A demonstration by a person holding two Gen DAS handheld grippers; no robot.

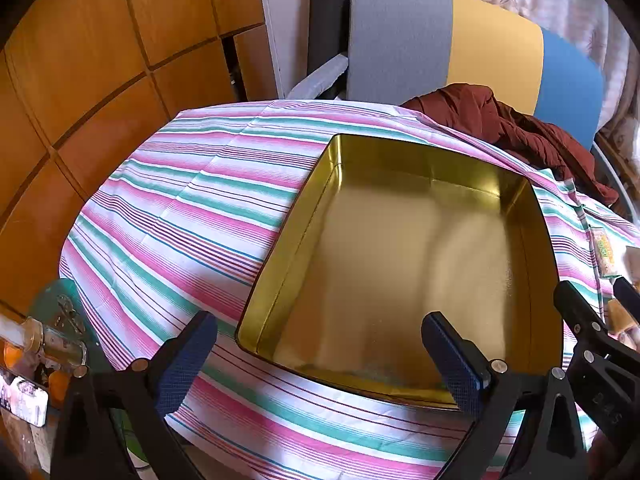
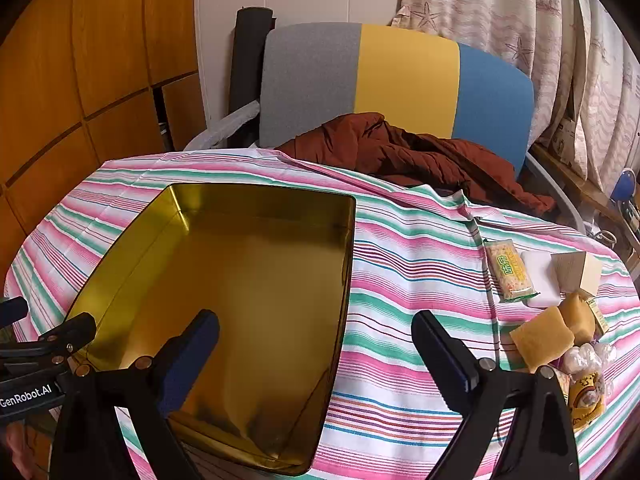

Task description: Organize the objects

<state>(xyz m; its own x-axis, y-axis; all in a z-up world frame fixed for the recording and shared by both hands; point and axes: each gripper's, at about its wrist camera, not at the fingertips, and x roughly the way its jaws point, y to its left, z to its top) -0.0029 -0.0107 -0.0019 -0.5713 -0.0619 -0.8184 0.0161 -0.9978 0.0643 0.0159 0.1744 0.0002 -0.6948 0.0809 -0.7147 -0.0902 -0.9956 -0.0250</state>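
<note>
Gold-lined tin box [image 2: 248, 300] sitting open on the striped tablecloth [image 2: 416, 280], left gripper [image 1: 320, 356] hovering over its near rim with fingers spread wide, right gripper [image 2: 316, 352] hanging spread above its right wall, wrapped snack bar [image 2: 510, 270], wooden block [image 2: 578, 272] and yellow sponges [image 2: 540, 342] lying well to the box's right.

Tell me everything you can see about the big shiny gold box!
The gold tin box is rectangular and open on top, with no lid in sight. It looks like thin shiny metal, with low straight walls, rounded corners and a flat bottom that mirrors the light. Nothing is inside it. It sits flat on the striped tablecloth, left of the snack packets. Neither gripper touches it.
</note>
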